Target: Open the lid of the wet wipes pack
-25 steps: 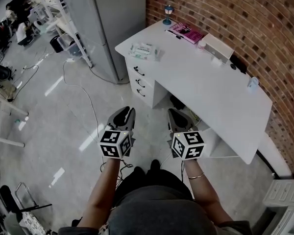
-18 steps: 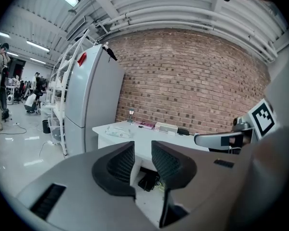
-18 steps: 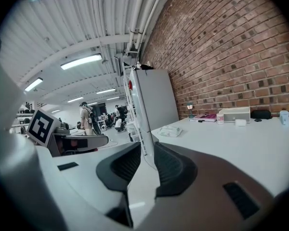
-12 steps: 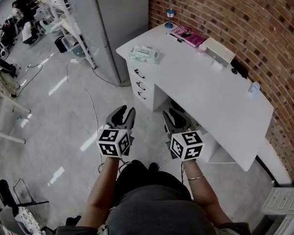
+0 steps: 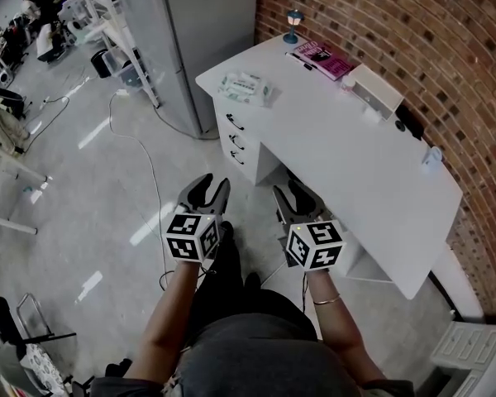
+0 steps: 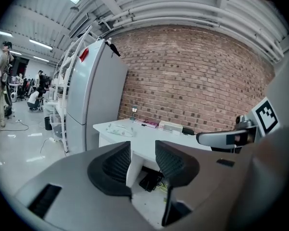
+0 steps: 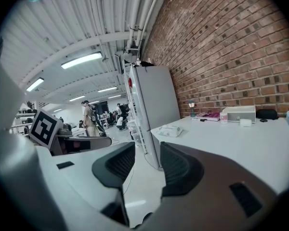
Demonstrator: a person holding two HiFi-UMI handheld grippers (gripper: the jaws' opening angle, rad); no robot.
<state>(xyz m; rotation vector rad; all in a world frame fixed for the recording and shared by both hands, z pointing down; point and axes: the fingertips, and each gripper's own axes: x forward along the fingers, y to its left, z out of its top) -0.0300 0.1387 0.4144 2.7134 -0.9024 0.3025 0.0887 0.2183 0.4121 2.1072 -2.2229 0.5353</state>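
The wet wipes pack (image 5: 245, 86) is a pale green and white packet lying flat near the far left corner of the white desk (image 5: 372, 172). It also shows small in the left gripper view as the wipes pack (image 6: 118, 130) and in the right gripper view as the wipes pack (image 7: 169, 130). My left gripper (image 5: 207, 190) and right gripper (image 5: 296, 195) hang side by side over the floor, well short of the desk. Both sets of jaws are opening, with nothing between them.
A tall grey cabinet (image 5: 202, 31) stands left of the desk against the brick wall (image 5: 413, 40). A pink book (image 5: 324, 59), a white box (image 5: 374, 89) and a small lamp (image 5: 293, 23) sit at the desk's back. Cables (image 5: 140, 151) trail over the floor.
Both grippers' jaws have spread apart from nearly shut. The view has drifted a little toward the desk, and the grippers have moved slightly forward.
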